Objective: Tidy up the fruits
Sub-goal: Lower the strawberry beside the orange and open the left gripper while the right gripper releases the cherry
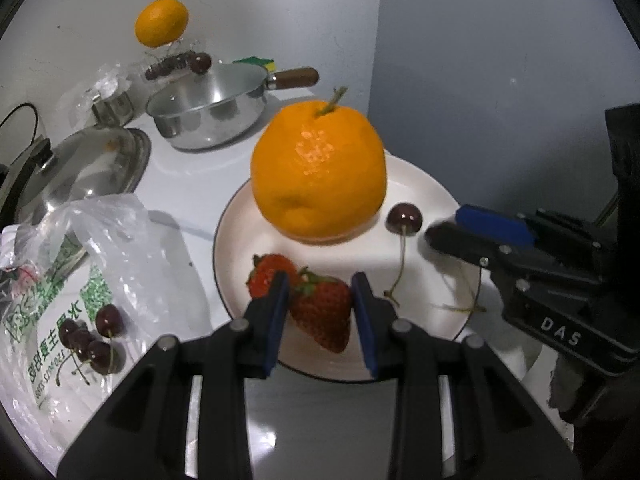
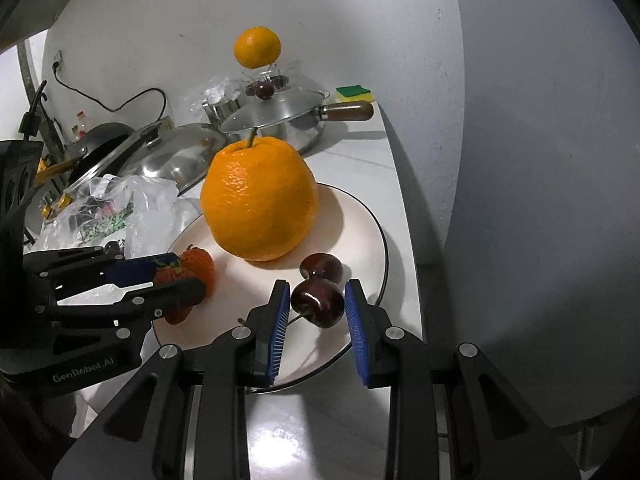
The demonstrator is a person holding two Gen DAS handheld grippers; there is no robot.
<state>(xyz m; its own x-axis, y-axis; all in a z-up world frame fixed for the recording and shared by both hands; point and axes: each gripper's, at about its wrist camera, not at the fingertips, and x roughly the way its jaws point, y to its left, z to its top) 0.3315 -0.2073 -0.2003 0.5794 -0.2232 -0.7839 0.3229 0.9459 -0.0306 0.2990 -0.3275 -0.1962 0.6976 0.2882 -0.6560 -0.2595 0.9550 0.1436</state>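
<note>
The left gripper (image 1: pixel 320 280) pinches a strawberry (image 1: pixel 324 316) between its blue pads, over the near part of the white plate (image 1: pixel 436 196). A second strawberry (image 1: pixel 268 276) lies just behind it on the plate. The right gripper (image 2: pixel 316 292) is clamped on a dark cherry (image 2: pixel 318 302); a second cherry (image 2: pixel 322 267) sits just beyond it, apparently touching, though the fisheye view makes contact uncertain. A large orange (image 1: pixel 318 168) with a stem stands upright at the plate's centre, between the two grippers and the far counter, and blocks part of the view behind. To the left lies a clear plastic bag (image 1: pixel 100 248) with loose cherries (image 1: pixel 90 340) on it. Behind stand a steel saucepan (image 1: pixel 208 116), a steel lid (image 1: pixel 88 168), a sponge (image 1: pixel 256 62) and a smaller orange (image 1: pixel 162 22).
</note>
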